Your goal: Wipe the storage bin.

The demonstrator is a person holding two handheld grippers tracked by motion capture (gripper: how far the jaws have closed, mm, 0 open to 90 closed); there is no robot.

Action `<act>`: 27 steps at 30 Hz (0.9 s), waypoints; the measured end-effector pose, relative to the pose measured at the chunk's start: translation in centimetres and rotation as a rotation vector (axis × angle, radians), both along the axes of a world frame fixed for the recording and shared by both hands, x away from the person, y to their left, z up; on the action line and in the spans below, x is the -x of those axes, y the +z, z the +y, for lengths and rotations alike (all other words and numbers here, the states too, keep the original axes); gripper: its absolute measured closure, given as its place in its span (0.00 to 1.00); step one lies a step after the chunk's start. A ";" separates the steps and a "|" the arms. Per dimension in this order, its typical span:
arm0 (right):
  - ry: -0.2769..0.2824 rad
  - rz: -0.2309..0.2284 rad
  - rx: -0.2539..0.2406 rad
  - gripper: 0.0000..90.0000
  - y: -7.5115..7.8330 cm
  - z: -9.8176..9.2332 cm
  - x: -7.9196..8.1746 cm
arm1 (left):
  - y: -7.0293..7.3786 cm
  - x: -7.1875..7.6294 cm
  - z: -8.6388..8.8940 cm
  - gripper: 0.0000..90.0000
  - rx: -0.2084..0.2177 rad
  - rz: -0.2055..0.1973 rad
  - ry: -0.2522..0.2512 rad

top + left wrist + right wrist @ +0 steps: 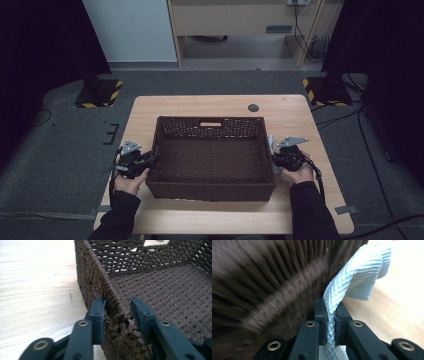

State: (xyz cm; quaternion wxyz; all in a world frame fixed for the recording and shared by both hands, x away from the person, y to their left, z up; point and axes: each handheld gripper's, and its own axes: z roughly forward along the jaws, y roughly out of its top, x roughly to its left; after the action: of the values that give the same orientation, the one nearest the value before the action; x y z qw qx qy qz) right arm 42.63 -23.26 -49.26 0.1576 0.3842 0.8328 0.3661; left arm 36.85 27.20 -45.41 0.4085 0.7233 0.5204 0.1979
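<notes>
Gripping now: your right gripper (330,315) has its jaws clamped together on a pale blue cloth (359,275), pinched flat between the two pads.
Cloth position: it sits just outside the right wall of the basket (212,192), seen in the high view as a pale strip (270,145) beside the rim.
Cloth long axis: in the right gripper view it runs up and away from your jaws as a folded band, then flops over to the right at the top; in the high view the strip stands roughly upright along the basket's side.
Your left gripper (117,312): jaws apart, straddling the left wall of the basket, one jaw outside and one inside; a gap shows at the inner jaw, so the pads do not clamp the rim.
Basket: dark brown woven, rectangular, long axis lying left to right across the table (200,102), handle slot in the far wall facing away from you.
Basket place: centred on the light wooden table, your hands at its two short ends.
Right gripper view note: the basket wall there is blurred.
</notes>
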 end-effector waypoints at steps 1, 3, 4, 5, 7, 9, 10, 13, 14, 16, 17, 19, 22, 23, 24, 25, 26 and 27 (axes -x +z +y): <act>-0.002 -0.019 -0.022 0.93 0.6 -0.1 0.2 | 0.0 0.0 -0.1 0.73 -0.008 -0.002 0.006; -0.005 -0.079 -0.067 0.93 2.1 -0.5 0.7 | 0.1 0.0 -0.2 0.74 -0.012 -0.004 0.016; -0.009 -0.118 -0.100 0.93 3.1 -0.7 1.2 | 0.1 0.0 -0.2 0.74 -0.016 -0.002 0.016; -0.005 -0.137 -0.102 0.93 3.6 -0.8 1.4 | 0.1 0.0 -0.3 0.75 -0.018 -0.003 0.018; 0.005 -0.167 -0.117 0.93 4.5 -0.9 2.0 | 0.1 -0.1 -0.3 0.75 -0.022 -0.003 0.020; 0.013 -0.174 -0.102 0.93 4.6 -1.0 2.2 | 0.1 -0.2 -0.3 0.75 -0.023 -0.004 0.019; 0.017 -0.161 -0.091 0.93 4.5 -0.9 2.2 | 0.1 -0.3 -0.3 0.75 -0.023 -0.004 0.018; 0.015 -0.106 -0.051 0.93 3.0 -0.8 1.7 | 0.1 -0.7 -0.2 0.75 -0.018 -0.005 0.018; 0.013 -0.089 -0.037 0.93 2.5 -0.7 1.6 | 0.1 -0.9 -0.2 0.75 -0.013 -0.005 0.020; 0.012 -0.029 0.008 0.93 1.0 -0.5 1.1 | 0.1 -1.1 -0.1 0.75 -0.013 -0.005 0.013; 0.012 -0.012 0.022 0.93 0.5 -0.4 1.0 | 0.0 -1.1 0.0 0.74 -0.007 -0.004 0.009; 0.011 0.028 0.036 0.93 -0.5 -0.2 0.7 | 0.0 -1.1 0.1 0.73 0.000 -0.008 0.005; 0.016 0.026 0.029 0.93 -0.5 0.1 0.8 | -0.1 -1.1 0.3 0.65 0.002 -0.012 0.024; 0.019 0.013 0.026 0.93 -0.1 0.1 0.9 | -0.1 -1.1 0.4 0.61 0.004 -0.018 0.029; 0.022 -0.014 0.012 0.93 0.6 0.0 1.1 | -0.1 -1.1 0.5 0.57 0.007 -0.023 0.032; 0.018 -0.045 -0.009 0.93 1.3 -0.2 1.3 | 0.0 -1.1 0.6 0.54 0.014 -0.027 0.031; 0.017 -0.072 -0.039 0.93 2.1 -0.5 1.5 | 0.1 -1.0 0.6 0.53 0.020 -0.029 0.025; 0.013 -0.099 -0.062 0.93 2.8 -0.7 1.7 | 0.3 -0.9 0.7 0.52 0.024 -0.036 0.016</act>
State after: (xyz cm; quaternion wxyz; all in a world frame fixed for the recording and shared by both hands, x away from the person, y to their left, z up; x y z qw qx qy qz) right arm 40.89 -23.96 -46.50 0.1845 0.3648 0.8147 0.4112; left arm 37.75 27.88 -45.12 0.4249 0.7106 0.5208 0.2079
